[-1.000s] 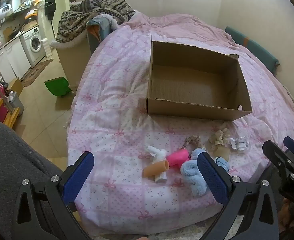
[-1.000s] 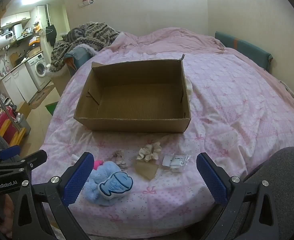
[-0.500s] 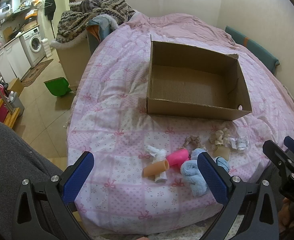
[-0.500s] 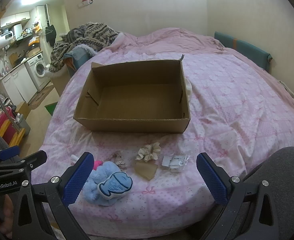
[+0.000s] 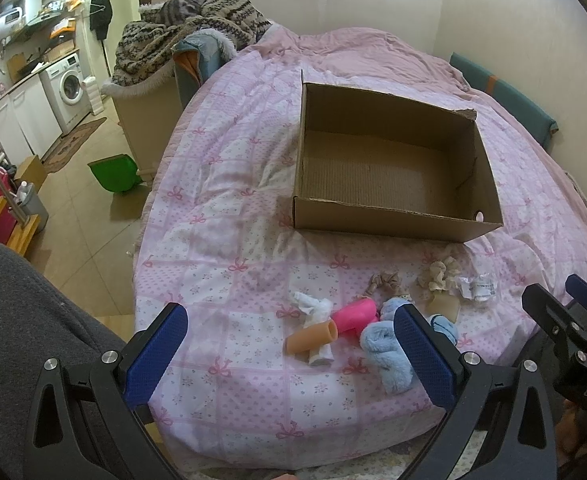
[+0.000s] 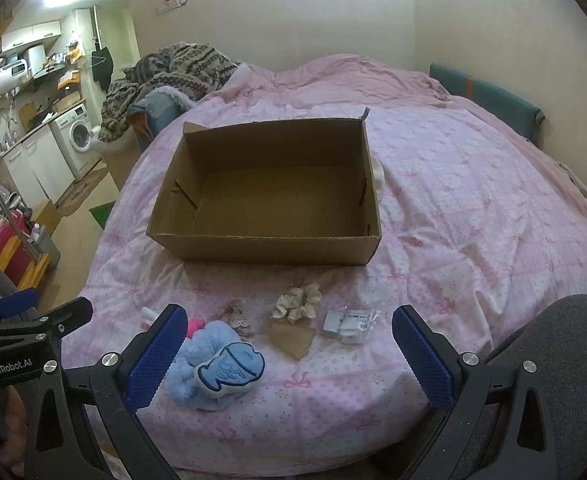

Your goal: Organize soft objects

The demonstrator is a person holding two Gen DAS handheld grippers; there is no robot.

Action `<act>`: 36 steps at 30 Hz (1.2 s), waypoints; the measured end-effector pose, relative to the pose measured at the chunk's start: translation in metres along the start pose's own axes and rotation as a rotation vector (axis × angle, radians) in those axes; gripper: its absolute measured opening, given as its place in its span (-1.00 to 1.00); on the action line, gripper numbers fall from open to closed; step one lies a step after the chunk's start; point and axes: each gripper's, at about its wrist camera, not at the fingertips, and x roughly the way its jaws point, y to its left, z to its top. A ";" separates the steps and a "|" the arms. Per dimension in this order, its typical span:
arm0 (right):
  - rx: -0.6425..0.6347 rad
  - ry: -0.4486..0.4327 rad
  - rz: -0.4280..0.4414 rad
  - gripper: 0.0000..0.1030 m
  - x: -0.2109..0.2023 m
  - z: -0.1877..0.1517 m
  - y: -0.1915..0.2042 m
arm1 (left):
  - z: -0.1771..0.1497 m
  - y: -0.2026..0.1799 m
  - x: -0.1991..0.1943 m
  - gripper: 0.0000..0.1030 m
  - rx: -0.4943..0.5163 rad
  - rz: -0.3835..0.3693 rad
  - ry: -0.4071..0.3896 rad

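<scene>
An empty cardboard box (image 5: 389,168) (image 6: 265,196) sits open on the pink bed. Near the bed's front edge lie a fluffy blue toy (image 5: 385,356) (image 6: 217,364), a pink roll (image 5: 355,316), an orange roll (image 5: 313,338), a white cloth piece (image 5: 313,306), a cream scrunchie (image 5: 439,274) (image 6: 297,304), a brown scrunchie (image 5: 383,282) (image 6: 237,316), a tan cloth patch (image 6: 289,340) and a clear packet (image 5: 475,288) (image 6: 349,320). My left gripper (image 5: 289,354) hangs open above the rolls. My right gripper (image 6: 287,354) is open over the scrunchie and packet. Neither holds anything.
The pink quilted bedspread (image 6: 473,208) covers the whole bed. A patterned blanket pile (image 5: 189,44) lies at the far left corner. A green bin (image 5: 115,172) stands on the floor beside a kitchen area with a washing machine (image 5: 69,92). Grey-clad knees (image 5: 17,320) (image 6: 565,332) flank the views.
</scene>
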 end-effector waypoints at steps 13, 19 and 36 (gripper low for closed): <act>0.000 0.002 0.000 1.00 0.002 -0.001 0.001 | 0.001 -0.002 -0.002 1.00 -0.001 -0.002 -0.001; -0.002 0.004 0.000 1.00 0.002 -0.001 0.000 | 0.001 -0.002 -0.002 1.00 -0.005 -0.002 -0.001; 0.000 0.006 0.002 1.00 0.002 -0.002 0.000 | -0.001 -0.002 -0.002 1.00 0.001 -0.006 -0.003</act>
